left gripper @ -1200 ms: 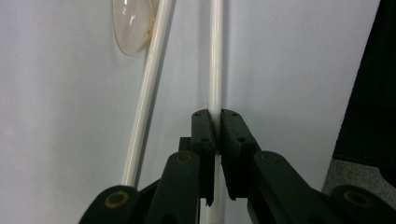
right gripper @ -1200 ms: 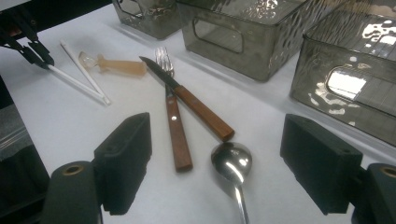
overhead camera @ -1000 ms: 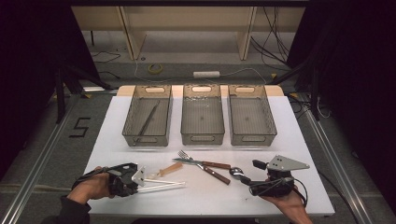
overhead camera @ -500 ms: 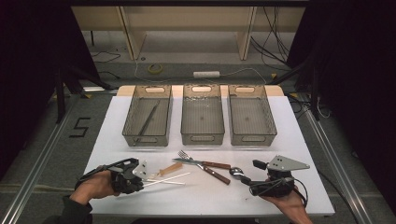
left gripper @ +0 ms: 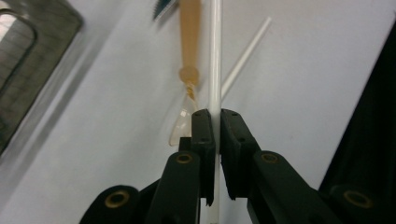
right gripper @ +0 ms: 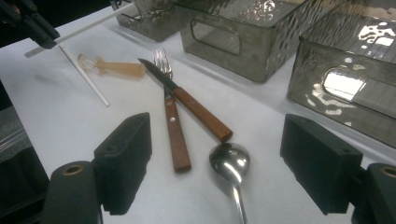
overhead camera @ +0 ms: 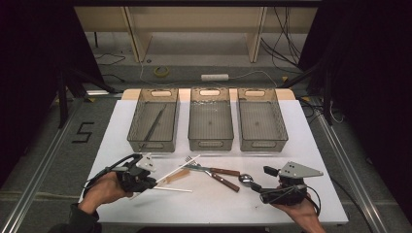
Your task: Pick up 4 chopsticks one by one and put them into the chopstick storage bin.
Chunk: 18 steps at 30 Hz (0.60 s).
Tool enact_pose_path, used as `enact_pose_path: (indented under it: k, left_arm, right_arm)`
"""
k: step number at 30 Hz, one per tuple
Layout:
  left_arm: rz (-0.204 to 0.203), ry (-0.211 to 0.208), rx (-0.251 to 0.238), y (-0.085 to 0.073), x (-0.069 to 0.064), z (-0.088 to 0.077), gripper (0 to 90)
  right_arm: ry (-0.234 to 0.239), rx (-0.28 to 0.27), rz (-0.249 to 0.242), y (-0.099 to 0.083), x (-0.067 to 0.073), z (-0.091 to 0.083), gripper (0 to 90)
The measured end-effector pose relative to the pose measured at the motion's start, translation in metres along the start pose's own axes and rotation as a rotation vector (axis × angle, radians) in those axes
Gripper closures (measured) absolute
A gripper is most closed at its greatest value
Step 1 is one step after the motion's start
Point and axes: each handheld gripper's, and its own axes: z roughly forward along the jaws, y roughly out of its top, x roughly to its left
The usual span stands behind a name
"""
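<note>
My left gripper (overhead camera: 151,180) is shut on a white chopstick (overhead camera: 180,167) and holds it off the white table, its far end slanting toward the bins. In the left gripper view the jaws (left gripper: 217,121) pinch that chopstick (left gripper: 215,70). A second white chopstick (overhead camera: 170,189) lies flat below it. A clear utensil with a tan handle (overhead camera: 177,175) rests beside them. My right gripper (overhead camera: 260,184) stands open at the table's front right, with a metal spoon (right gripper: 229,161) lying between its spread jaws, untouched. A wooden-handled fork (right gripper: 170,126) and knife (right gripper: 187,100) lie crossed just beyond.
Three grey see-through bins stand in a row at the back: the left bin (overhead camera: 136,141) with one dark stick inside, the middle bin (overhead camera: 210,144), the right bin (overhead camera: 262,144). The table's front edge runs just below both hands.
My left gripper has risen a little with the white chopstick, whose far end swung up toward the bins. The second chopstick stayed on the table. The right gripper has not moved.
</note>
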Motion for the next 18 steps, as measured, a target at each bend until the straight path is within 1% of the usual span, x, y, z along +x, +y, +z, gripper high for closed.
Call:
enact_pose_path:
  k: [3, 4, 5, 6, 8, 9, 10, 12, 14, 15, 16, 18]
  left_arm:
    - [-0.049, 0.007, -0.037, 0.000, 0.004, -0.001, 84.2]
    - [-0.089, 0.015, -0.066, 0.001, 0.006, -0.002, 84.2]
    - [-0.089, 0.015, -0.066, 0.001, 0.006, -0.002, 84.3]
    - [-0.105, 0.023, -0.074, 0.001, 0.008, -0.002, 84.3]
    - [-0.122, 0.036, -0.087, 0.001, 0.010, -0.004, 84.2]
    - [-0.152, 0.041, -0.114, 0.001, 0.012, -0.006, 84.2]
    - [-0.166, 0.041, -0.125, 0.001, 0.013, -0.006, 84.2]
    - [-0.172, 0.045, -0.131, 0.001, 0.014, -0.007, 84.3]
    - [-0.189, 0.061, -0.140, 0.003, 0.016, -0.010, 84.3]
    - [-0.206, 0.066, -0.154, 0.004, 0.017, -0.011, 84.3]
    - [-0.209, 0.062, -0.163, 0.004, 0.018, -0.012, 84.3]
    - [-0.218, 0.075, -0.176, 0.005, 0.020, -0.013, 84.3]
  right_arm:
    - [-0.002, -0.002, 0.003, 0.000, 0.000, 0.000, 25.9]
    - [-0.002, -0.002, 0.004, 0.000, -0.001, -0.001, 25.9]
    - [-0.002, -0.002, 0.004, 0.000, -0.001, -0.001, 25.9]
    - [-0.003, -0.003, 0.003, 0.000, -0.001, -0.001, 25.9]
    - [-0.003, -0.003, 0.004, 0.000, 0.000, 0.000, 25.9]
    - [-0.003, -0.004, 0.004, 0.000, 0.000, 0.000, 25.9]
    - [-0.004, -0.004, 0.005, 0.000, 0.000, 0.000, 25.9]
    - [-0.005, -0.008, 0.005, 0.000, -0.001, -0.001, 25.9]
    - [-0.006, -0.009, 0.004, 0.000, -0.001, -0.001, 25.9]
    - [-0.006, -0.009, 0.005, 0.000, 0.000, -0.001, 25.9]
    - [-0.006, -0.008, 0.006, 0.000, 0.000, -0.001, 25.9]
    - [-0.006, -0.009, 0.005, 0.000, 0.000, -0.001, 25.9]
